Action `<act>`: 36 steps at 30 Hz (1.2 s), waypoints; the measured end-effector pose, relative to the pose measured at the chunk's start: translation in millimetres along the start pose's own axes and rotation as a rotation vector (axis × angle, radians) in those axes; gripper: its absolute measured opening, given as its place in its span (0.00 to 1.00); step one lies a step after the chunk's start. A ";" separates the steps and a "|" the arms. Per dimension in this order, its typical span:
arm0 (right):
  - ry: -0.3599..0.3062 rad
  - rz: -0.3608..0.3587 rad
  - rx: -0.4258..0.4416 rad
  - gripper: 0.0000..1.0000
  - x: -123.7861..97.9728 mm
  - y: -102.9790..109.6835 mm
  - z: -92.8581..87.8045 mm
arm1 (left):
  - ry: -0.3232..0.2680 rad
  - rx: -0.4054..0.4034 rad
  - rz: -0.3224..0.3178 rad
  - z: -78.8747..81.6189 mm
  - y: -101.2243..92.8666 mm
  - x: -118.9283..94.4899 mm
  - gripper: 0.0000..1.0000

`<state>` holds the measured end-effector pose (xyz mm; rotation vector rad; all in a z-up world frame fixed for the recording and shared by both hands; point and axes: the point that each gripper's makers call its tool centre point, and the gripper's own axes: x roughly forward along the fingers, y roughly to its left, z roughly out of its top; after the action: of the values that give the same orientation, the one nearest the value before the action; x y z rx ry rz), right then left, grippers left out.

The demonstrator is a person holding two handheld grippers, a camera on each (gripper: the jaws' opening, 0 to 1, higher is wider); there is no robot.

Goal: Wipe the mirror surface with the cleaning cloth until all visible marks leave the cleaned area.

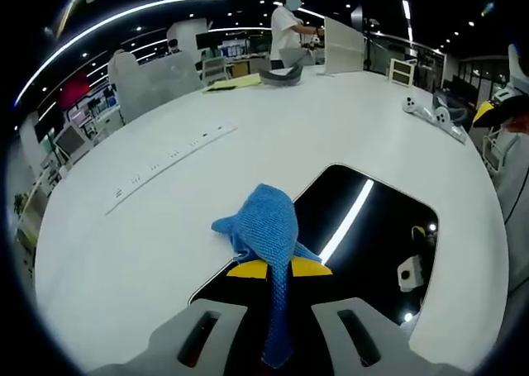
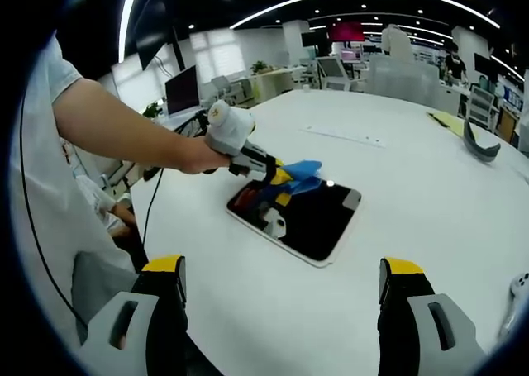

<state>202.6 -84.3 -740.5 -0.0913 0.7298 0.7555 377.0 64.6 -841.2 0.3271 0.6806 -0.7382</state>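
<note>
In the left gripper view the near end of the mirror (image 1: 364, 244) is hidden behind the left gripper (image 1: 278, 270) and the blue cleaning cloth (image 1: 269, 227), and its dark glass reflects ceiling lights, so any marks on it are hard to make out. The jaws are closed on the cloth, which bunches past the yellow tips and trails back between them. In the right gripper view a person's hand (image 2: 198, 154) reaches in from the left with the arm outstretched, holding the left gripper (image 2: 285, 178) tilted down so the cloth (image 2: 302, 176) sits at the mirror's (image 2: 318, 223) far left corner. The mirror lies flat on the white desk (image 2: 413, 202). The right gripper (image 2: 281, 278) hovers near the desk's edge, well apart from the mirror, its jaws spread wide with nothing between them.
</note>
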 end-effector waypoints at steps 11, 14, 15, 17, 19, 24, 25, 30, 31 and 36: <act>0.001 -0.001 0.007 0.97 1.6 -1.2 -0.6 | 0.000 0.007 0.018 2.8 5.2 2.9 0.04; 0.001 0.001 0.005 0.97 2.0 -0.8 -0.2 | -0.003 -0.003 0.024 2.9 6.2 2.7 0.04; 0.001 0.000 0.005 0.97 1.9 -0.8 -0.1 | -0.001 -0.004 0.027 2.9 6.7 2.8 0.04; 0.000 -0.001 0.005 0.97 1.7 -0.9 0.2 | 0.000 -0.004 0.030 3.0 7.1 2.8 0.04; 0.004 0.000 0.004 0.97 1.8 -1.0 -0.4 | -0.001 -0.008 0.033 3.1 7.5 2.8 0.04; -0.001 -0.002 0.003 0.97 1.3 -1.6 1.2 | -0.002 -0.013 0.033 3.1 7.7 2.8 0.04; -0.002 -0.002 0.002 0.97 1.5 -1.5 1.6 | -0.002 -0.012 0.033 2.9 7.9 2.9 0.04; 0.001 0.003 0.000 0.97 3.0 -0.2 1.7 | 0.001 -0.011 0.033 3.0 7.8 2.7 0.04; 0.001 0.003 0.000 0.97 3.2 -0.1 1.9 | 0.001 -0.013 0.033 2.8 7.9 2.9 0.04; -0.003 0.004 -0.003 0.97 4.0 -0.4 4.6 | 0.000 -0.014 0.037 2.6 7.8 2.9 0.04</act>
<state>207.5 -80.7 -739.6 -0.0911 0.7260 0.7608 385.2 67.2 -840.9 0.3259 0.6783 -0.6976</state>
